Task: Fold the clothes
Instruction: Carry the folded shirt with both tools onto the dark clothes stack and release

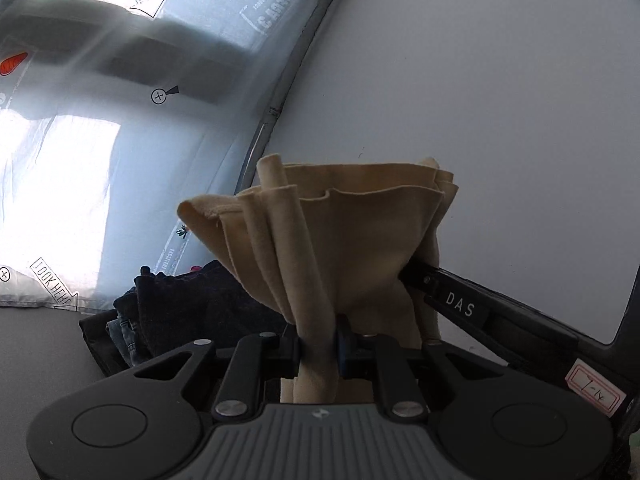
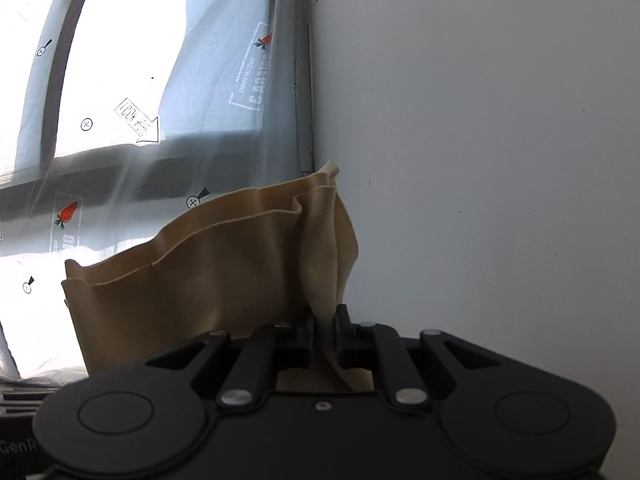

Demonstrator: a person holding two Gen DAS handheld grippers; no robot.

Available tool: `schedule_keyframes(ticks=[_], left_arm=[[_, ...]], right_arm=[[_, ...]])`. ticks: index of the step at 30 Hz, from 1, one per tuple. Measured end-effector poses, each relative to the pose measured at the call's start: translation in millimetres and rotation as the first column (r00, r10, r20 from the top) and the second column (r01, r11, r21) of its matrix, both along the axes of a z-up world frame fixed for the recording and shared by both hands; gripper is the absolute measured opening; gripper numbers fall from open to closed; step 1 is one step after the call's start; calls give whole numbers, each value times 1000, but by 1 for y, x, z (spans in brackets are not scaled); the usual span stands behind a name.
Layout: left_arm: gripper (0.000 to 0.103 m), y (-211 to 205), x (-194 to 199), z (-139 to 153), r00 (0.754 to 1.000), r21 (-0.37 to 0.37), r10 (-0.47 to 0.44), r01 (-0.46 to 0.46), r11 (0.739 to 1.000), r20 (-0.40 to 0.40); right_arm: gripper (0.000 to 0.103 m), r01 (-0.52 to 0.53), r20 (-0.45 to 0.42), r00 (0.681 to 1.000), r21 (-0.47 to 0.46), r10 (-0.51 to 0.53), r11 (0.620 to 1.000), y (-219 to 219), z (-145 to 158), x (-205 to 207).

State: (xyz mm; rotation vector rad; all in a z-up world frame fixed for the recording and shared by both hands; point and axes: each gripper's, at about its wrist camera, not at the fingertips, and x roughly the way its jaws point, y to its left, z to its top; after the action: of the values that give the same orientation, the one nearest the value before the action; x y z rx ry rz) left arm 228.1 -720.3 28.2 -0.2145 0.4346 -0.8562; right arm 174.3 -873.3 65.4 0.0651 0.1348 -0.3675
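**Both grippers hold the tan cloth in the air**

The left gripper [image 1: 318, 346] is almost closed, and its 2 pads pinch a bunched part of the tan cloth [image 1: 340, 240]. Above the pads the cloth opens like a fan, with several soft vertical folds. A part of it also hangs down behind the fingers, toward the gripper body.

The right gripper [image 2: 324, 336] is nearly closed too. It pinches a thin fold of the same cloth [image 2: 208, 264]. From this grip the cloth spreads up and to the left, and 2 layered edges are visible along its top.

In both views the cloth is lifted, in front of a white wall [image 1: 480, 120] and a pale curtain [image 1: 80, 160]. The curtain has printed carrots, arrows and small circle marks, and bright light comes through it.

In the left view, a pile of dark clothes [image 1: 180, 312] lies below and to the left of the cloth, on a grey surface [image 1: 36, 352]. At the right side of the same view, a black bar [image 1: 472, 312] with the letters "DAS" passes behind the cloth. Near it, at the lower right edge, there is a white label [image 1: 596, 394] with a red frame.
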Motion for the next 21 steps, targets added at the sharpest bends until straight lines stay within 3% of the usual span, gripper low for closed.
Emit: schedule_keyframes(ticks=[5, 9, 12, 15, 17, 21], left_arm=[[18, -43, 67, -14, 998, -8, 42, -42, 999, -39], [20, -64, 130, -38, 988, 44, 145, -143, 989, -48], [24, -68, 179, -69, 965, 87, 226, -215, 973, -134], [32, -68, 214, -102, 943, 109, 258, -240, 965, -212], [51, -68, 218, -113, 950, 117, 256, -238, 964, -178], [54, -61, 226, -132, 959, 99, 219, -204, 974, -181]], right_arm=[[11, -38, -12, 999, -69, 37, 997, -32, -13, 75], [11, -80, -54, 996, -54, 77, 995, -52, -41, 152], [20, -76, -154, 986, -126, 56, 989, -57, -72, 209], [18, -112, -251, 965, -138, 75, 984, -62, -96, 243], [18, -131, -311, 947, -145, 80, 981, -66, -111, 257], [19, -149, -359, 928, -117, 98, 982, -75, -125, 272]])
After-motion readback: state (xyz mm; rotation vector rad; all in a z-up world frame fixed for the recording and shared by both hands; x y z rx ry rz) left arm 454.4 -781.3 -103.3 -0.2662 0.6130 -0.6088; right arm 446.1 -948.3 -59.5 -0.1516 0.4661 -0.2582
